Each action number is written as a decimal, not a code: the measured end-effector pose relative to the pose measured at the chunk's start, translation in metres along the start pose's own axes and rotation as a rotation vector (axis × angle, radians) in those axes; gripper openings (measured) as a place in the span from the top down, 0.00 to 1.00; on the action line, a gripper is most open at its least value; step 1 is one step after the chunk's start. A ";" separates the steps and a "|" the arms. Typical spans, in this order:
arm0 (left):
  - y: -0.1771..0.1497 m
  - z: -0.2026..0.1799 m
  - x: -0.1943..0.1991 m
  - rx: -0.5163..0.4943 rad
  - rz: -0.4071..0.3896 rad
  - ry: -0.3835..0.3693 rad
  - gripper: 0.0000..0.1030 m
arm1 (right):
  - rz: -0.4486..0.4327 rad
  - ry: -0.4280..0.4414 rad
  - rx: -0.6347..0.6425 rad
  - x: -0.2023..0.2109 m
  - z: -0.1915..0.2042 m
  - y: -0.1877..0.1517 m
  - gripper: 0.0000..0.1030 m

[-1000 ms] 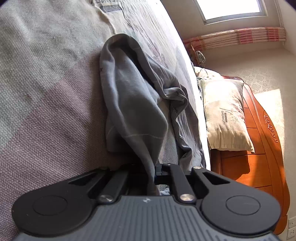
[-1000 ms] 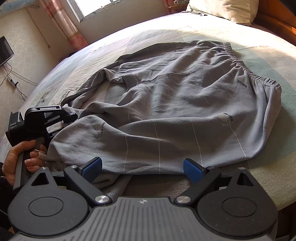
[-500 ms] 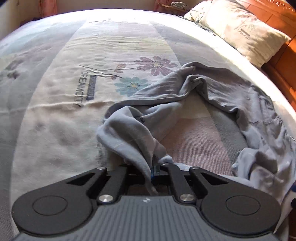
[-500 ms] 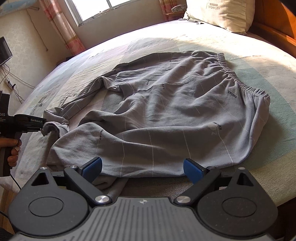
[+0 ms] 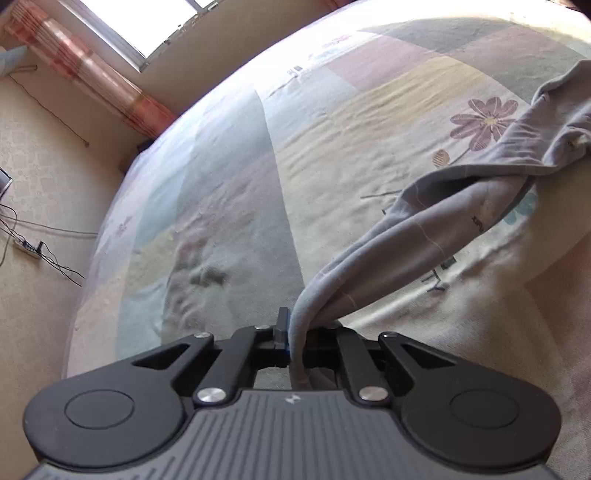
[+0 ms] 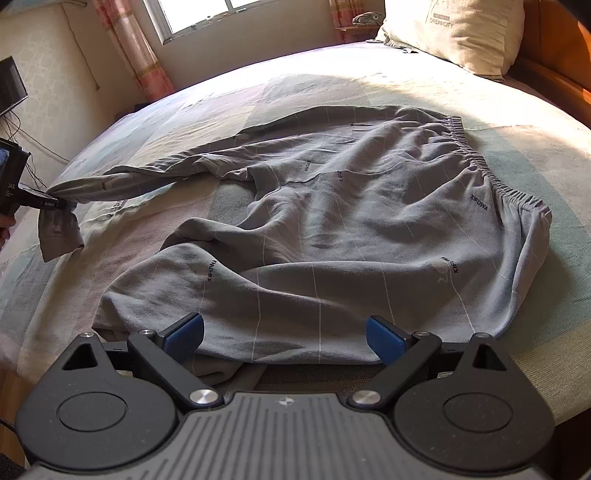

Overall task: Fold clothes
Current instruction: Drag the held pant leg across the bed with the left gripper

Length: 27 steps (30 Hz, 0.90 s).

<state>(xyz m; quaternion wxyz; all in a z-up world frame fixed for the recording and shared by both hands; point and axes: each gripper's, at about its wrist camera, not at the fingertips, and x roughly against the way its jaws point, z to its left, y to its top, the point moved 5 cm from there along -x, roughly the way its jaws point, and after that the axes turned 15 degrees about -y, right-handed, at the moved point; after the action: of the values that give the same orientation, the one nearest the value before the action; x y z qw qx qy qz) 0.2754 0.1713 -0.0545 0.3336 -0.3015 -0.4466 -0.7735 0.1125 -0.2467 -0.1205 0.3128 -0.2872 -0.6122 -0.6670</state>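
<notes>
Grey trousers point(image 6: 354, 229) with thin white stripes lie spread on the bed, waistband to the right. My left gripper point(image 5: 295, 339) is shut on the end of one trouser leg point(image 5: 417, 236), which stretches taut from its jaws toward the upper right. In the right wrist view that leg point(image 6: 122, 182) is pulled out to the far left, where the left gripper point(image 6: 55, 203) pinches its cuff above the bed. My right gripper point(image 6: 284, 332) is open at the near edge of the trousers, its blue pads point(image 6: 184, 332) wide apart with nothing pressed between them.
The bed sheet point(image 6: 258, 96) carries pastel patches and flower prints. A pillow point(image 6: 454, 33) leans against the wooden headboard point(image 6: 554, 74) at the far right. A window and striped curtain point(image 6: 125, 40) stand behind. Cables and a power strip point(image 5: 26, 245) lie on the floor.
My left gripper has risen, rolled and drawn the trouser leg out to the left, straightening it from a bunched heap. The right gripper stays put and open.
</notes>
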 end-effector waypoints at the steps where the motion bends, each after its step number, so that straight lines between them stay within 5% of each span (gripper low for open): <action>1: 0.003 -0.002 0.009 -0.028 -0.049 0.032 0.93 | 0.000 -0.001 0.003 0.000 0.001 0.000 0.06; 4: -0.001 -0.027 0.019 -0.229 -0.129 0.120 0.93 | 0.000 -0.003 0.013 -0.001 0.004 0.002 0.06; 9: -0.045 -0.069 0.003 -0.360 -0.070 0.002 0.93 | -0.039 0.016 0.068 0.004 0.015 0.013 0.06; 16: -0.086 -0.139 0.020 -0.551 -0.117 -0.146 0.91 | -0.064 0.031 0.119 0.002 0.034 0.028 0.06; 24: -0.084 -0.144 0.035 -0.460 -0.123 -0.248 0.88 | -0.044 0.047 0.142 0.005 0.053 0.021 0.06; 27: -0.087 -0.140 0.047 -0.410 -0.120 -0.301 0.76 | -0.055 0.045 0.141 0.012 0.053 0.021 0.06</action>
<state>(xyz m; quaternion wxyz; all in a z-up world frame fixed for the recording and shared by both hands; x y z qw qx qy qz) 0.1556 0.0679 -0.1203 0.1489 -0.4474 -0.3419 -0.8128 0.1213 -0.1957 -0.0936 0.3275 -0.2325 -0.6581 -0.6369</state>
